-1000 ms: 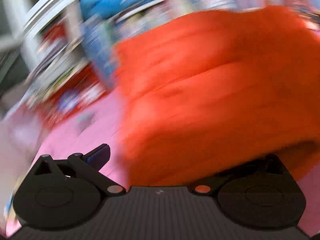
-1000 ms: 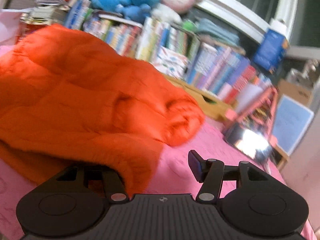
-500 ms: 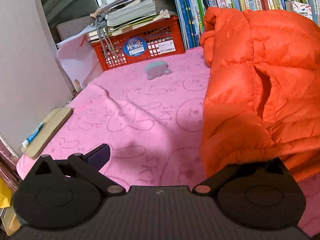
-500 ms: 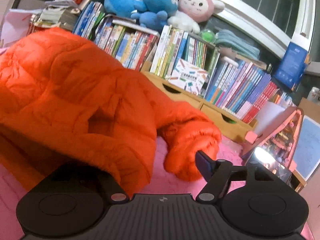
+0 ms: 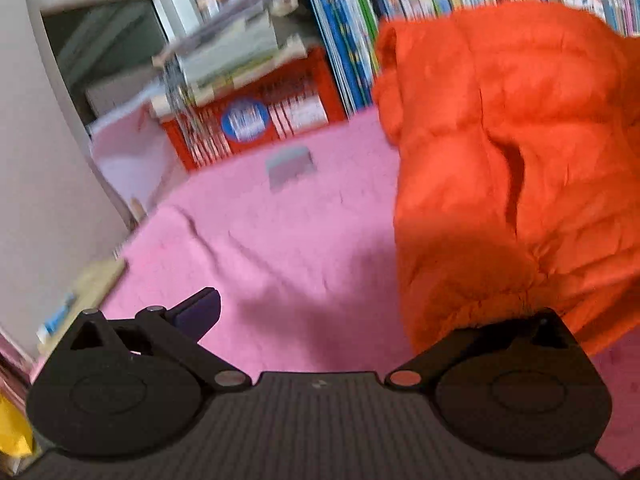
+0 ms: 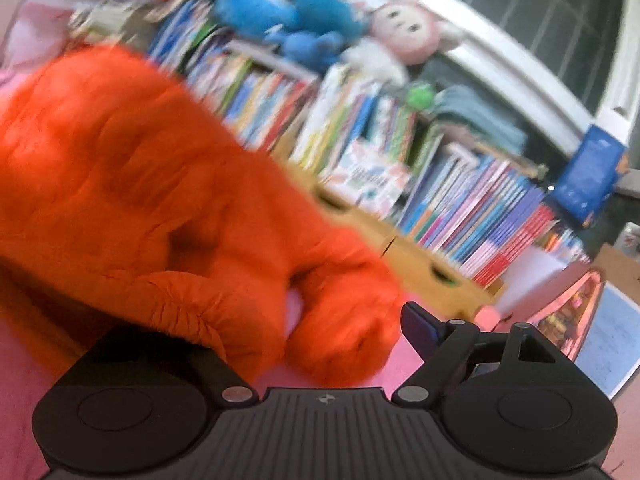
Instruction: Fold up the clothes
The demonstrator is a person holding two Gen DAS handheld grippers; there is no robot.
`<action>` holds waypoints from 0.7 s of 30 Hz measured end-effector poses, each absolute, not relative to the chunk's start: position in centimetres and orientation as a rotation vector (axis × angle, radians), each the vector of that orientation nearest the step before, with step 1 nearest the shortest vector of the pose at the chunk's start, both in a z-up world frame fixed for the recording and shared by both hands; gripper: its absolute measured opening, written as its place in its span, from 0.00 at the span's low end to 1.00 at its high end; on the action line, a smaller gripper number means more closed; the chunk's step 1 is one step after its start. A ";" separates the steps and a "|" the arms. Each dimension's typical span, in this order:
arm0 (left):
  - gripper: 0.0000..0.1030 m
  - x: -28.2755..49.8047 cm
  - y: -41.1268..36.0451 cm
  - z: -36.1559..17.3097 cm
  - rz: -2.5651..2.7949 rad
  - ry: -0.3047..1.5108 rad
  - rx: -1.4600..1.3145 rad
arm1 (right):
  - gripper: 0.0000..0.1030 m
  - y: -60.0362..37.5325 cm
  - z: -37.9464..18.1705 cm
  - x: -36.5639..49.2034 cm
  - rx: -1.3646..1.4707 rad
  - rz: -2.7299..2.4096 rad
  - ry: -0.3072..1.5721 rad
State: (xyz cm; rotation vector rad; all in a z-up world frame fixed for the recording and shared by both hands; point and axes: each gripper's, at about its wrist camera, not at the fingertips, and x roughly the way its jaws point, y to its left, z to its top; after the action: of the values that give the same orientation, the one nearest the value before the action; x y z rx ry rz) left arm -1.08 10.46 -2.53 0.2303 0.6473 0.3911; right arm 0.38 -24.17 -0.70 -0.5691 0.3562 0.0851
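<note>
Both grippers wide open, right gripper (image 6: 320, 332) just widened, left gripper (image 5: 372, 312); orange jacket (image 5: 512, 168) overlaps inner fingers.

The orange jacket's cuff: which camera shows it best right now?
Right wrist view: the gathered cuff of the orange jacket lies close in front, though blurred. Left wrist view shows only the jacket's quilted side and bottom edge.

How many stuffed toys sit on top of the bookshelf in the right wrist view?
2 clearly: a blue plush toy on top of the books, and a pink-and-white plush bunny just right of it. The blue mass is blurred and may be more than one toy.
</note>
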 end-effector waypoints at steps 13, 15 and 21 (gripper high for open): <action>1.00 -2.2 10.3 -2.4 0.379 0.675 0.229 | 0.98 -24.6 -0.1 -8.2 -0.467 0.228 0.354; 1.00 -2.3 10.3 -2.3 0.376 0.676 0.236 | 0.98 -25.2 -0.5 -7.7 -0.464 0.151 0.380; 1.00 -3.1 9.7 -2.3 0.342 0.680 0.269 | 0.98 -27.6 -1.8 -7.2 -0.371 0.081 0.515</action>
State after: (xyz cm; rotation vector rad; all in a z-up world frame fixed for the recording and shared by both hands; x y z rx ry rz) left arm -3.13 9.74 -2.28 0.2688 0.6803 0.3424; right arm -7.23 -27.60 -1.79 -0.3713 0.5153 0.0811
